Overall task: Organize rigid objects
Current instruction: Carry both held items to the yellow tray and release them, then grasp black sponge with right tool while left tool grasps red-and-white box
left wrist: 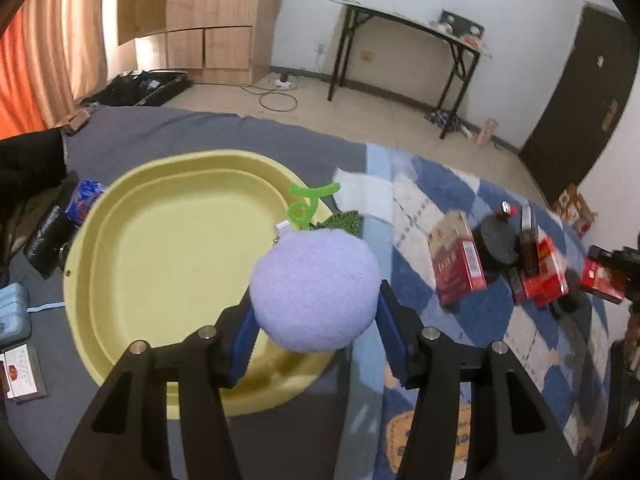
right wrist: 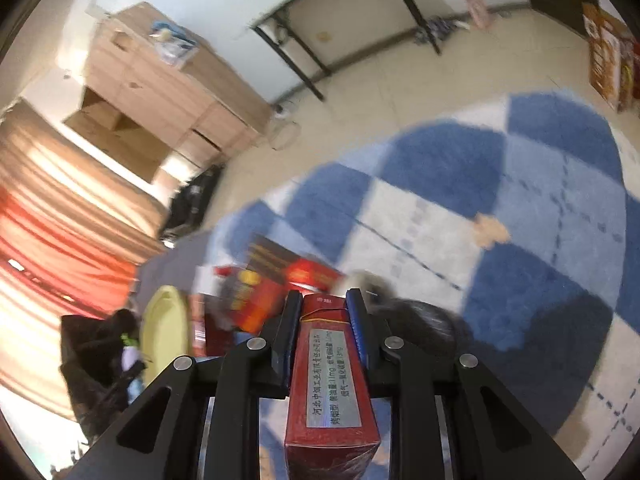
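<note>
My left gripper (left wrist: 316, 300) is shut on a purple plush ball (left wrist: 316, 288) with a green curly stem, held above the right edge of a yellow tray (left wrist: 160, 264). My right gripper (right wrist: 324, 304) is shut on a red cigarette box (right wrist: 330, 376) and holds it above the blue and white checked rug (right wrist: 500, 208). A pile of red boxes (left wrist: 460, 264) and dark bottles (left wrist: 528, 240) lies on the rug in the left wrist view. The same pile (right wrist: 264, 280) shows blurred just ahead of my right gripper, with the yellow tray (right wrist: 166, 332) to its left.
A grey cloth (left wrist: 200, 132) lies under the tray. A black bag (left wrist: 44, 236) and a light blue case (left wrist: 12, 316) lie left of the tray. A black folding table (left wrist: 408, 52), a wooden cabinet (left wrist: 208, 16) and a dark door (left wrist: 580, 100) stand behind.
</note>
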The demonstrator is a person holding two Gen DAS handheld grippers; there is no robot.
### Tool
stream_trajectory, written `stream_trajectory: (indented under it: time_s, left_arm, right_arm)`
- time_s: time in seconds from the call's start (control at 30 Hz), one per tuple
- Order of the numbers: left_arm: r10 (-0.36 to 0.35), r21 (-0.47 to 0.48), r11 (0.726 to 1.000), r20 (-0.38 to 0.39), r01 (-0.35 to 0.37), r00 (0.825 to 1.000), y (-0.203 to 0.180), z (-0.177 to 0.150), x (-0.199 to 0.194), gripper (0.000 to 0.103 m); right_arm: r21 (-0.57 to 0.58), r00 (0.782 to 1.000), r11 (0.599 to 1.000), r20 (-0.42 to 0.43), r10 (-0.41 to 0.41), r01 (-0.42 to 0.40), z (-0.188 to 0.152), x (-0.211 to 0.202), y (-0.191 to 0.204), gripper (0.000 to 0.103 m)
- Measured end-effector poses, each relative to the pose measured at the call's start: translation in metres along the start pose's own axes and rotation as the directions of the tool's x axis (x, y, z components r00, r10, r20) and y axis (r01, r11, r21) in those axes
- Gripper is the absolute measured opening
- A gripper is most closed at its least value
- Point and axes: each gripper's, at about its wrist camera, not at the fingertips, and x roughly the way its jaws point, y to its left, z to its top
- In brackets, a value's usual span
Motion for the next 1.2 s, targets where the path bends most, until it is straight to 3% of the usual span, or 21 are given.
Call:
stream_trajectory:
  time_s: [0.17,0.3,0.37,0.5,0.6,0.77,0.8,0.83,0.87,0.9,0.93,1.0,1.03,1.07,1.1,1.13,1.2]
  left_arm:
    - [0.043,-0.048,0.998,0.031,-0.042,0.999,0.039,0.027,-0.007,0.056]
    - [0.155,-0.095,0.984,0.052,-0.150,0.987,0.089,0.050,0.002,0.056]
    - [0.212,-0.084,0.974,0.010,-0.210,0.977,0.114,0.059,0.023,0.056]
    - [0.163,-0.087,0.982,-0.075,-0.169,0.984,0.148,0.060,0.060,0.056]
    - [0.134,-0.081,0.986,-0.117,-0.144,0.984,0.167,0.055,0.082,0.056]
    - [0.094,-0.093,0.990,-0.111,-0.105,0.989,0.176,0.049,0.094,0.059]
    - [0.092,-0.088,0.991,-0.106,-0.101,0.990,0.175,0.049,0.094,0.062]
    - [0.076,-0.084,0.993,-0.102,-0.085,0.992,0.173,0.049,0.095,0.071]
    - [0.052,-0.090,0.994,-0.096,-0.061,0.994,0.171,0.049,0.094,0.083]
    - [0.039,-0.099,0.994,-0.092,-0.048,0.995,0.172,0.050,0.091,0.085]
    - [0.029,-0.110,0.993,-0.077,-0.038,0.997,0.170,0.053,0.085,0.086]
    - [0.017,-0.156,0.988,-0.007,-0.018,1.000,0.168,0.063,0.065,0.095]
    - [0.016,-0.180,0.984,0.035,-0.009,0.999,0.165,0.069,0.052,0.103]
    - [0.021,-0.192,0.981,0.071,-0.007,0.997,0.158,0.075,0.040,0.103]
    - [0.029,-0.192,0.981,0.062,-0.016,0.998,0.147,0.081,0.036,0.103]
    - [0.006,-0.175,0.985,0.007,-0.005,1.000,0.125,0.087,0.038,0.103]
    - [-0.051,-0.125,0.991,-0.029,0.046,0.998,0.080,0.090,0.039,0.103]
  right_arm:
    - [-0.027,0.989,0.989,-0.022,0.147,-0.148,-0.001,0.002,0.063,0.021]
    - [-0.114,0.962,0.967,-0.182,0.203,-0.226,-0.024,0.071,0.156,0.022]
    - [-0.145,0.946,0.956,-0.240,0.217,-0.256,-0.047,0.124,0.204,0.022]
    - [-0.172,0.920,0.936,-0.304,0.247,-0.308,-0.103,0.213,0.262,0.021]
    - [-0.199,0.908,0.937,-0.367,0.201,-0.287,-0.145,0.269,0.285,0.021]
    - [-0.278,0.923,0.925,-0.353,0.153,-0.259,-0.162,0.309,0.294,0.022]
    - [-0.286,0.924,0.924,-0.355,0.144,-0.254,-0.162,0.312,0.295,0.025]
    - [-0.300,0.923,0.921,-0.360,0.133,-0.250,-0.164,0.316,0.295,0.026]
    - [-0.319,0.925,0.916,-0.362,0.119,-0.243,-0.168,0.309,0.304,0.045]
    - [-0.349,0.928,0.907,-0.358,0.105,-0.237,-0.171,0.308,0.306,0.068]
    - [-0.365,0.932,0.897,-0.343,0.119,-0.249,-0.170,0.295,0.313,0.075]
    - [-0.374,0.940,0.885,-0.297,0.169,-0.277,-0.166,0.261,0.320,0.103]
    - [-0.378,0.947,0.885,-0.267,0.177,-0.272,-0.164,0.246,0.315,0.103]
    - [-0.375,0.952,0.886,-0.238,0.190,-0.271,-0.159,0.227,0.311,0.103]
    - [-0.385,0.964,0.890,-0.190,0.184,-0.245,-0.152,0.201,0.301,0.103]
    - [-0.409,0.978,0.890,-0.120,0.168,-0.203,-0.145,0.172,0.289,0.103]
    - [-0.456,0.995,0.886,-0.001,0.099,-0.089,-0.132,0.126,0.262,0.103]
